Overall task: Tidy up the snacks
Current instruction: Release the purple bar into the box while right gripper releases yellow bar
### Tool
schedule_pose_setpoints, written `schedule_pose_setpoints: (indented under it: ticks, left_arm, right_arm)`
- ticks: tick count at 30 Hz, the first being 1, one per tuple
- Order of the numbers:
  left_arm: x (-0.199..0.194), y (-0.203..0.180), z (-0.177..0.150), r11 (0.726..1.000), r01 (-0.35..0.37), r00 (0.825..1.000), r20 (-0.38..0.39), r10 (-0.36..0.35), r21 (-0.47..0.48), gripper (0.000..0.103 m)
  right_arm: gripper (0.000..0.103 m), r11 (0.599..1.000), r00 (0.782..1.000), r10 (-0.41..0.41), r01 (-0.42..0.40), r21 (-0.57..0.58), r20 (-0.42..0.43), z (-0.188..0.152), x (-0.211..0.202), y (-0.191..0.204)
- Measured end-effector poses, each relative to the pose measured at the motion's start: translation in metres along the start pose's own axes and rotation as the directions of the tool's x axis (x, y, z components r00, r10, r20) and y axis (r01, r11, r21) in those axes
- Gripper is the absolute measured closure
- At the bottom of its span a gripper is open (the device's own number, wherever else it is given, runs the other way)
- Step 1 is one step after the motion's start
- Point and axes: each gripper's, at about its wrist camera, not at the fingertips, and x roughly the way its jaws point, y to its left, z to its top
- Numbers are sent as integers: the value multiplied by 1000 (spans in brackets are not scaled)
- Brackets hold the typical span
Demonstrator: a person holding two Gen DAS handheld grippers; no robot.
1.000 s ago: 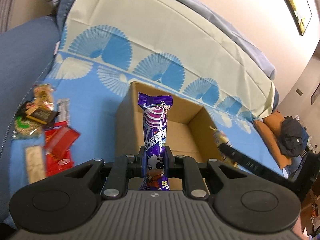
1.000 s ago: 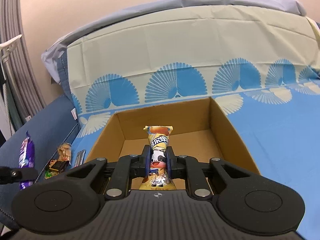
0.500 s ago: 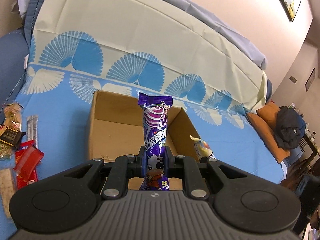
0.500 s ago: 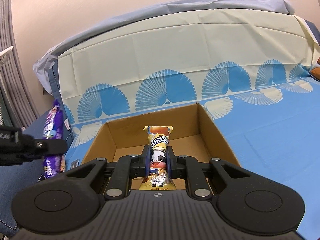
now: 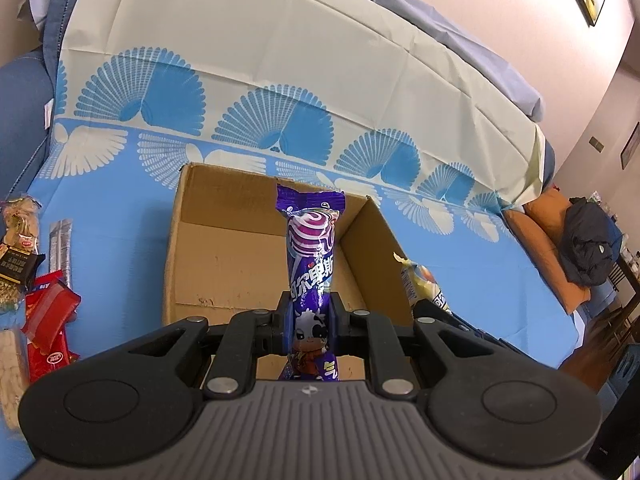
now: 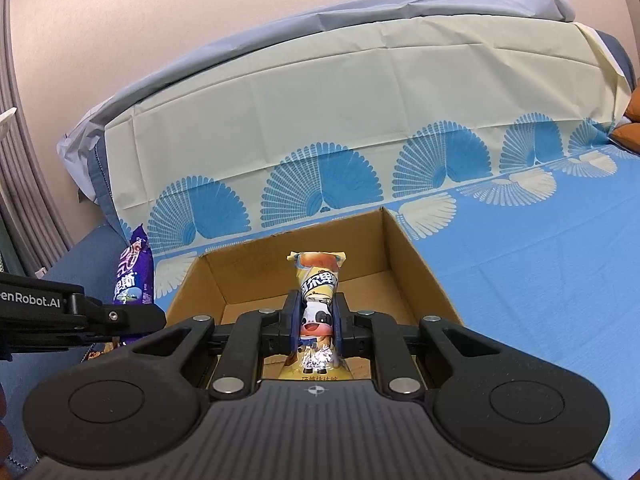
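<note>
My left gripper [image 5: 310,307] is shut on a purple snack packet [image 5: 311,248], held upright over the near edge of an open cardboard box [image 5: 208,240] on the blue cloth. My right gripper [image 6: 317,308] is shut on a yellow snack packet [image 6: 318,280], held over the same box [image 6: 416,264]. The yellow packet also shows in the left wrist view [image 5: 420,280], at the box's right side. The purple packet shows in the right wrist view [image 6: 134,268], left of the box. The visible box floor looks bare.
A pile of loose snacks lies on the cloth left of the box: red packets [image 5: 48,316], a dark packet [image 5: 18,268], a silver stick [image 5: 60,248]. An orange cushion with dark clothing [image 5: 588,248] sits far right. The sofa back rises behind the box.
My left gripper has swung right with the purple packet, from the snack pile toward the box, and now faces it squarely. My right gripper has held its place over the box.
</note>
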Motion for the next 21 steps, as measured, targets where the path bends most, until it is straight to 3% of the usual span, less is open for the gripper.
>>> schedule_pose_setpoints:
  ticks: [21]
  left_arm:
    - [6, -8, 1, 1000, 0, 1000, -5, 0, 8, 85]
  right_arm:
    - [87, 1000, 1000, 0, 0, 11, -3, 2, 1, -3]
